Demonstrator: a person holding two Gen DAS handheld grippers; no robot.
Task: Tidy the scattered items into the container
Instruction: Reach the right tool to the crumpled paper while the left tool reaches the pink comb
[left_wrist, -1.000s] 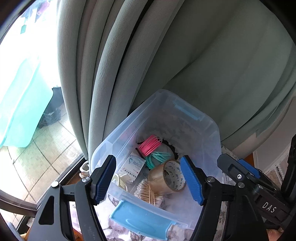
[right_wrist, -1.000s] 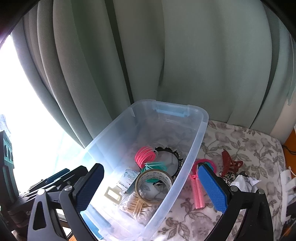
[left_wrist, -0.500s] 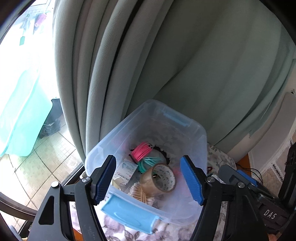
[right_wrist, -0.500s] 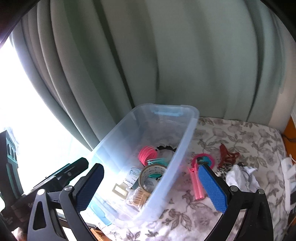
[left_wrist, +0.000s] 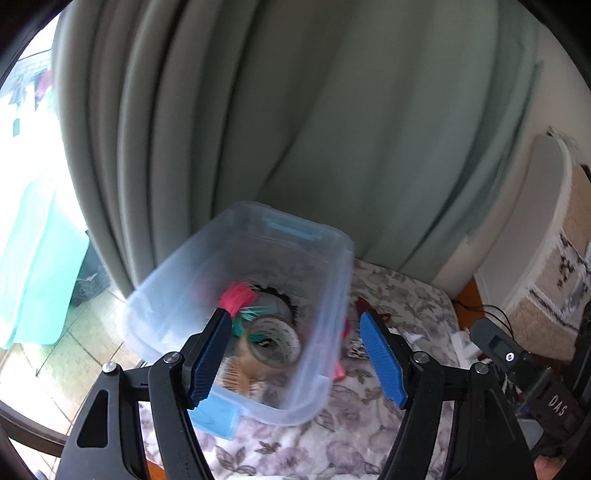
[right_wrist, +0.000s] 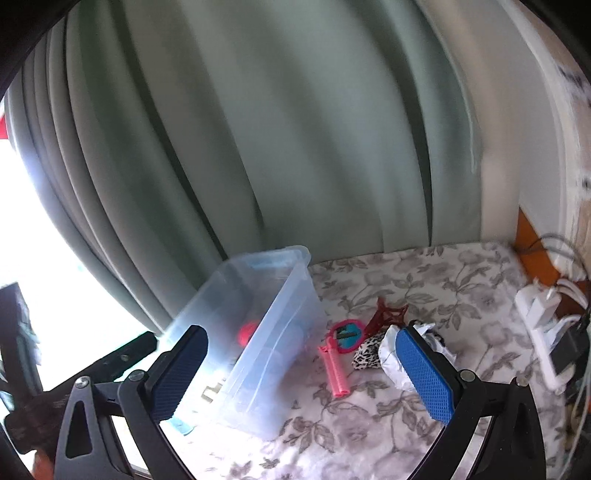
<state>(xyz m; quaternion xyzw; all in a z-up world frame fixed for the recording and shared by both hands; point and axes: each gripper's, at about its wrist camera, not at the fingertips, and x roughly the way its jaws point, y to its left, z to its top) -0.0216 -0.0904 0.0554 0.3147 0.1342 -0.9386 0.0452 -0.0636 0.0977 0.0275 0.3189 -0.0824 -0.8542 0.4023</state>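
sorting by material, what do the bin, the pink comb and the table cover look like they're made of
Bin: translucent, glossy plastic; contents show through its walls. Pink comb: probably rigid moulded plastic, uniform bright colour. Table cover: seemingly soft matte fabric with a printed floral pattern.

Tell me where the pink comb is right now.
In the right wrist view, the pink comb lies on the floral cloth just right of the clear bin, in front of a pink hand mirror.

Grey-green curtains (right_wrist: 295, 129) hang behind a floral-clothed desk (right_wrist: 424, 288); daylight pours through the window (left_wrist: 26, 147) over a tiled floor (left_wrist: 74, 332).
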